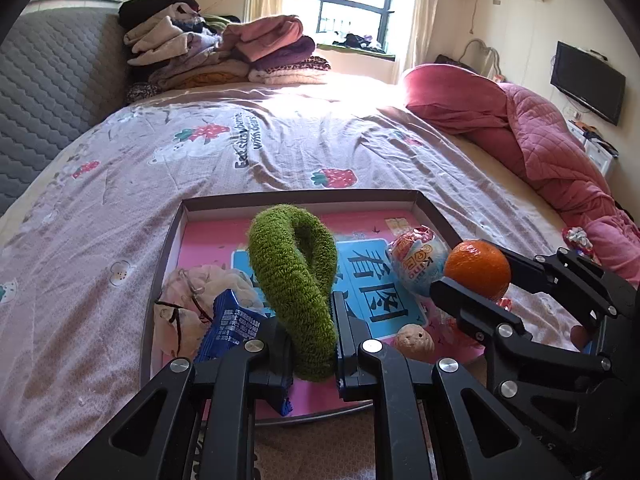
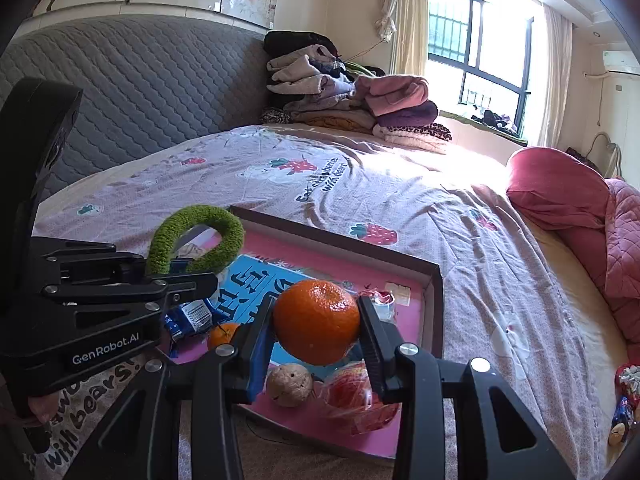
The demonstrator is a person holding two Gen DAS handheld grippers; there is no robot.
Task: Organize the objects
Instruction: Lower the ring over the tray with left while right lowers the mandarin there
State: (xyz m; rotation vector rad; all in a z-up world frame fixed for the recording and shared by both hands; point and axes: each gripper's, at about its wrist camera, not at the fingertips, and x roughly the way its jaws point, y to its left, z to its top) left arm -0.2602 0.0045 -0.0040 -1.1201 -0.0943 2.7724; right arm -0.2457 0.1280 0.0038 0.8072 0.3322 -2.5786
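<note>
My left gripper (image 1: 310,340) is shut on a fuzzy green hair scrunchie (image 1: 294,276) and holds it upright above a shallow cardboard box lid (image 1: 304,197) with a pink and blue inside. The scrunchie also shows in the right wrist view (image 2: 200,236). My right gripper (image 2: 318,334) is shut on an orange (image 2: 316,322) and holds it over the lid's right side; the orange shows in the left wrist view too (image 1: 478,268). In the lid lie a walnut (image 2: 289,384), a wrapped red apple (image 2: 354,396), a small second orange (image 2: 223,334), a blue snack packet (image 1: 230,326) and a foil-wrapped toy egg (image 1: 418,260).
The lid rests on a bed with a strawberry-print sheet (image 1: 280,148). Folded clothes (image 1: 224,52) are stacked at the headboard end. A pink quilt (image 1: 540,136) lies along the right side. Small wrapped items (image 2: 628,384) sit on the sheet at the right edge.
</note>
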